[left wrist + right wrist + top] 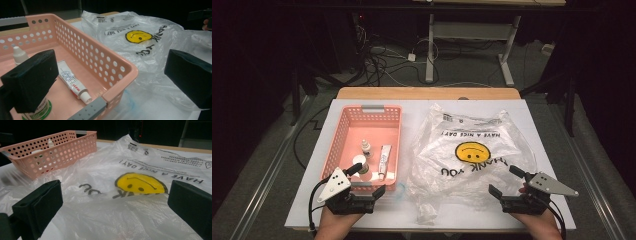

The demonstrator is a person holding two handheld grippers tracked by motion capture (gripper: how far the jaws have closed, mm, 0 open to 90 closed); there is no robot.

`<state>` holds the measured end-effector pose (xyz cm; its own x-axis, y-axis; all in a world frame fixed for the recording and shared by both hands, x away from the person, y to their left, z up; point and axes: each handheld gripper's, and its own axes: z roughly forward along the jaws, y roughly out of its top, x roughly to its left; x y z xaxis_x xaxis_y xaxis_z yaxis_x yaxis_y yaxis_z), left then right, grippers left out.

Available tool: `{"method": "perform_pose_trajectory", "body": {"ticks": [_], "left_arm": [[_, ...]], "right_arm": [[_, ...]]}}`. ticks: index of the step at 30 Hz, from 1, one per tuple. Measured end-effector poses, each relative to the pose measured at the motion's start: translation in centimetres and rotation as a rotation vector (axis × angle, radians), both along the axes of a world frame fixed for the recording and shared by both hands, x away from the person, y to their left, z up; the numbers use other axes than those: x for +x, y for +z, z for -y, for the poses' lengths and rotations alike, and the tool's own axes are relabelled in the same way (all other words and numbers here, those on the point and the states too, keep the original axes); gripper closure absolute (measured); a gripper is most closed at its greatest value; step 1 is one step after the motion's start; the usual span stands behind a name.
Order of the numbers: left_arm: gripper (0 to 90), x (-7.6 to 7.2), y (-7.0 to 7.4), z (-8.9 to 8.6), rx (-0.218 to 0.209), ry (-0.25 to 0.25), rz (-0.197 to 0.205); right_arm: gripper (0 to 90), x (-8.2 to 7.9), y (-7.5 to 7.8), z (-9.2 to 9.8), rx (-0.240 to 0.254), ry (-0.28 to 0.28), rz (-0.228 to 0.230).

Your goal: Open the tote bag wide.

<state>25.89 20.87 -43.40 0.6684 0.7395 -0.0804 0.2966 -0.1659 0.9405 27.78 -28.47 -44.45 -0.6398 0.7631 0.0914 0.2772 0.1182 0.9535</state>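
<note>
A pink perforated basket [341,131] stands on the left of the table. Inside it lie a white tube [385,160], a small dropper bottle [366,147] and a white-capped jar [361,168]. A clear plastic bag [492,145] with a yellow smiley [472,151] lies spread out to its right. My left gripper [368,180] is open at the basket's near right corner, one jaw over the basket. In the left gripper view it [110,77] straddles the basket wall [100,50], with the tube [72,81] close by. My right gripper [504,181] is open at the bag's near edge, and its view [115,202] looks across the bag [100,220].
A white sheet [542,125] covers the table. A crumpled white scrap [426,212] lies near the front edge, between the hands. A clear bluish film [396,192] sits by the basket's front corner. Cables and desk legs [430,50] lie on the floor beyond.
</note>
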Motion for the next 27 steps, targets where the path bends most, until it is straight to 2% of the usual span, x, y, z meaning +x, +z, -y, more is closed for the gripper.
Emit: {"method": "perform_pose_trajectory", "body": {"ticks": [18,27], "left_arm": [[0.0,-0.8,0.4,0.3,0.006,-0.021,0.008],[0.0,-1.6,0.7,2.4,0.02,-0.082,0.015]], "right_arm": [[0.2,-0.1,0.4,-0.7,-0.009,0.009,0.011],[0.2,-0.3,0.4,-0.9,-0.011,0.012,0.01]]}}
